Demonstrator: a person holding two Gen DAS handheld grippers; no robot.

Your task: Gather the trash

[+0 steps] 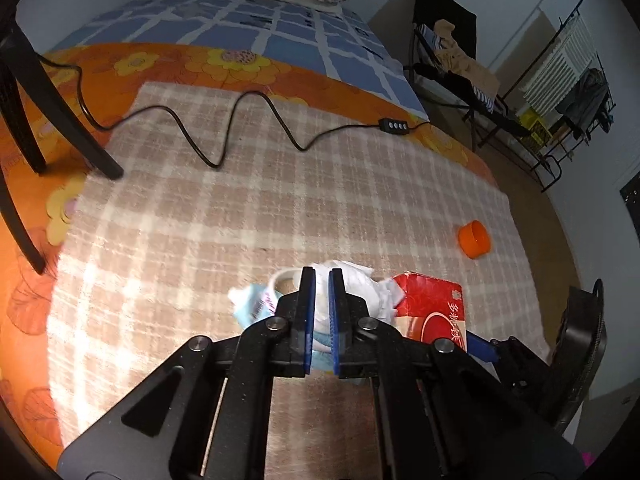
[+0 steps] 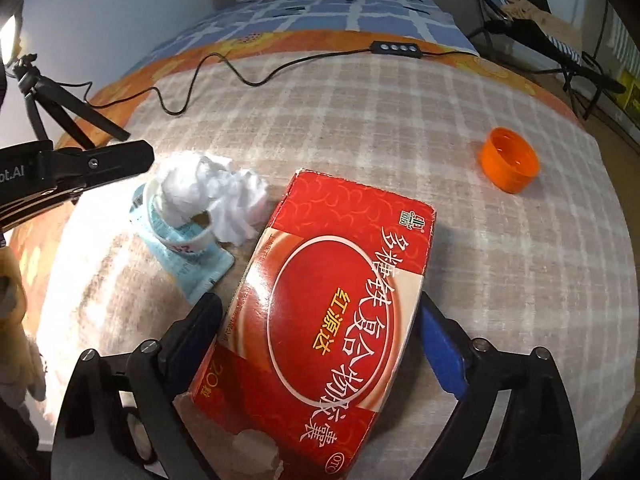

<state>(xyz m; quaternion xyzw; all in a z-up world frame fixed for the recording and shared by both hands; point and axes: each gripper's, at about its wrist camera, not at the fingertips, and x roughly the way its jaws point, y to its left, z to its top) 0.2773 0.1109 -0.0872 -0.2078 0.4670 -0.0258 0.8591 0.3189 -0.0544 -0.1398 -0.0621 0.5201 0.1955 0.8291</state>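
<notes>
Left gripper [image 1: 322,280] is clamped nearly closed on the white tissue wad [image 1: 360,284], which sits in a small cup [image 2: 180,224] at 10 o'clock of the red box [image 2: 332,300]. Right gripper [image 2: 316,320] is spread wide, straddling the box without touching it. Close squarely across the box's narrow sides and keep it level. The orange cap [image 2: 509,165] lies loose at 2 o'clock.

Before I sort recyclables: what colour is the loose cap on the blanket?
Orange cap, clearest in the right wrist view.
</notes>
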